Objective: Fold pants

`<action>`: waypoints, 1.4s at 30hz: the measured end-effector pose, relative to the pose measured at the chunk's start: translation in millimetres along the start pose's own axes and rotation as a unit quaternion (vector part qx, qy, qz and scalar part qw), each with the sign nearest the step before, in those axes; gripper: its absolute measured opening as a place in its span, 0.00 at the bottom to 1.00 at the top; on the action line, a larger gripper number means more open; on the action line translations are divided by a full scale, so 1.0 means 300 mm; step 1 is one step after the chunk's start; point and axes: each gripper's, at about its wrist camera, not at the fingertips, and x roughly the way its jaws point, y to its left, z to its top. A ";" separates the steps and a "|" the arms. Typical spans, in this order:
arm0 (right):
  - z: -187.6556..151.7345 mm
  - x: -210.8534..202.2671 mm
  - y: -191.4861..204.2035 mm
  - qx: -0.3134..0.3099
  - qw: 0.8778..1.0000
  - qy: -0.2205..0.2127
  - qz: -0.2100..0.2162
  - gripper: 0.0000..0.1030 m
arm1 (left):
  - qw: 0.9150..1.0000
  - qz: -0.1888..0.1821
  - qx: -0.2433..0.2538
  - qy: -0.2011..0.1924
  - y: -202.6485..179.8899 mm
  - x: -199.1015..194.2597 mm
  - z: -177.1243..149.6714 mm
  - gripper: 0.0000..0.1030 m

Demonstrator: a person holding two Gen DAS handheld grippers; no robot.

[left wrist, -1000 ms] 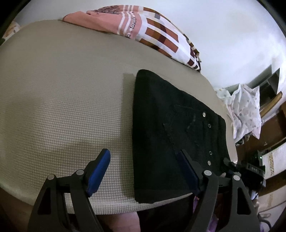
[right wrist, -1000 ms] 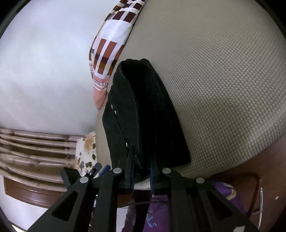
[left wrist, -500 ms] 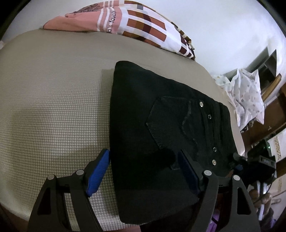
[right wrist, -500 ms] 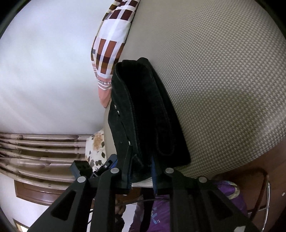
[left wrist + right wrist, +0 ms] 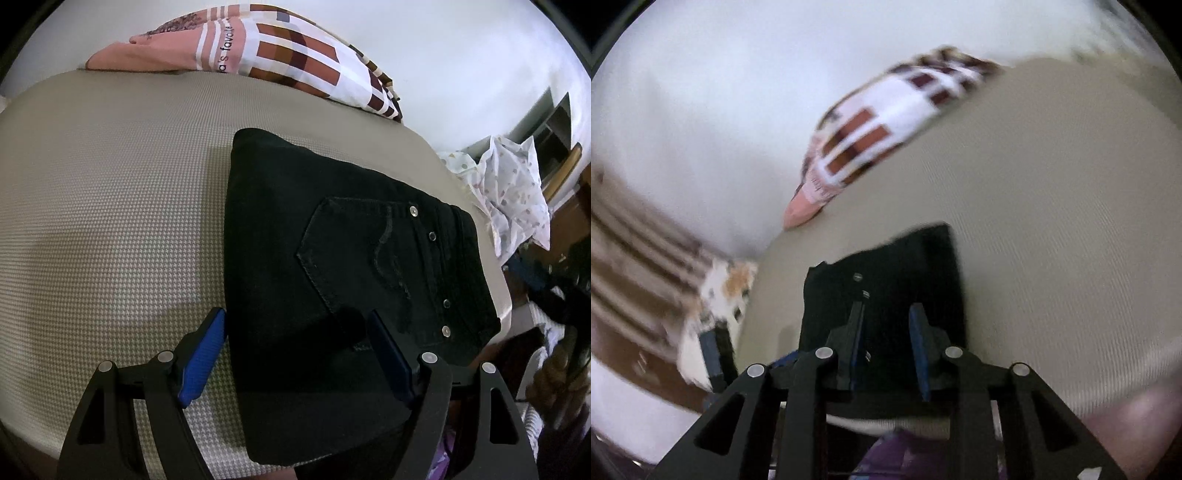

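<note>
Pants (image 5: 332,266): black, folded flat on my bed (image 5: 110,221), back pocket and rivets up.
Left claw (image 5: 295,354): released, spread wide.
Right claw (image 5: 886,325): opening, nothing gripped.

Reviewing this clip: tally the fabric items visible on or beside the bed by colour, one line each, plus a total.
Black: 1, the folded pants on the beige bed cover.
Pink, white and brown check: 1, the patterned cloth at the far edge.
White with small dots: 1, the crumpled cloth off the bed's right side.
Total: 3
</note>
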 end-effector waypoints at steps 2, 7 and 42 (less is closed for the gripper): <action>0.017 0.047 0.053 -0.046 0.999 0.006 -0.003 0.23 | 1.000 0.002 0.001 0.001 -0.003 -0.001 0.002 0.76; 0.033 0.202 0.128 -0.167 0.981 0.021 -0.095 0.23 | 1.000 0.007 0.004 -0.005 -0.007 -0.013 0.005 0.76; -0.072 0.177 -0.131 -0.015 0.995 0.050 -0.080 0.69 | 0.992 0.099 0.062 -0.043 -0.005 -0.035 0.035 0.76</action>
